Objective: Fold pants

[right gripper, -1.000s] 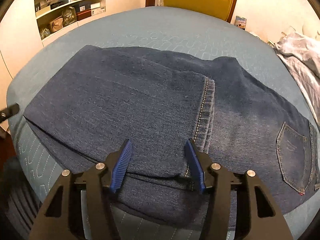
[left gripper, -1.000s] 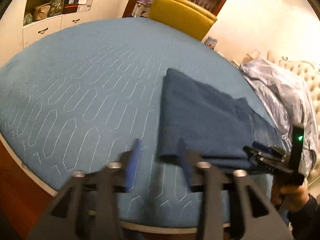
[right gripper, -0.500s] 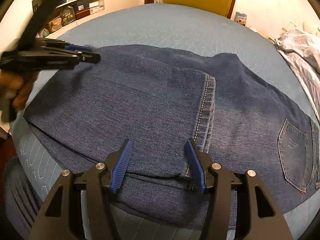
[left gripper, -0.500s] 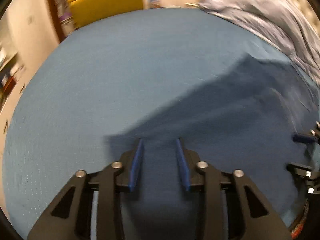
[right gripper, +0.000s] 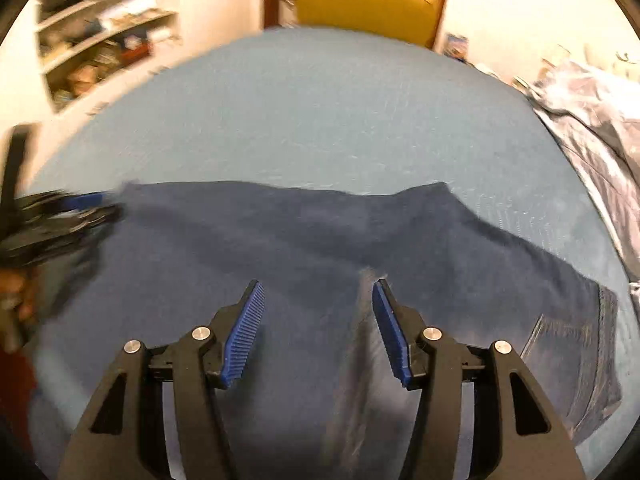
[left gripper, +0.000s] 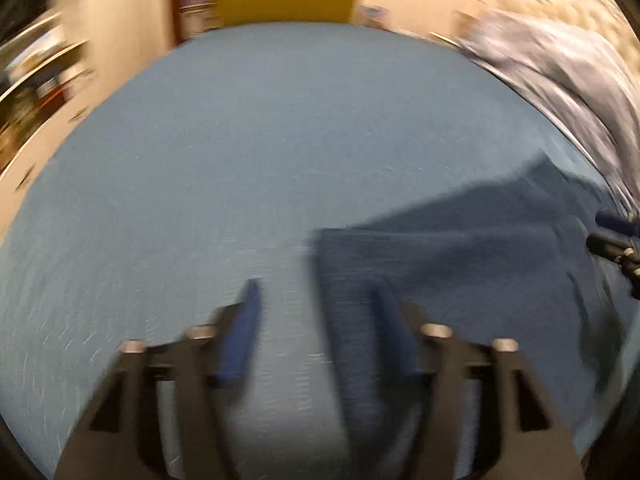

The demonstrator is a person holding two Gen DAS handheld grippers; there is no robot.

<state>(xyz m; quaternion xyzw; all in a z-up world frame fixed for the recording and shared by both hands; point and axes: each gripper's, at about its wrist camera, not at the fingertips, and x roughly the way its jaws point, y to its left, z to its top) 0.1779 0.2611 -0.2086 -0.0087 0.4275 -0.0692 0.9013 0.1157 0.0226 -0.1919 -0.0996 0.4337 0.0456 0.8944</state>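
Folded jeans (right gripper: 304,248) on blue bedspread (right gripper: 320,120); left gripper (left gripper: 316,320), jaws just opening, astride their edge, and right gripper (right gripper: 318,324) above them, both spread, empty.

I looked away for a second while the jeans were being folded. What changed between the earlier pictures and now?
The left tongs swung in over the jeans' left edge, narrowed, and have just been opening; the edge lies between them, not pinched. The right tongs pulled back and up, open with nothing gripped. The jeans stay folded on the blue bed, back pocket still at the right.
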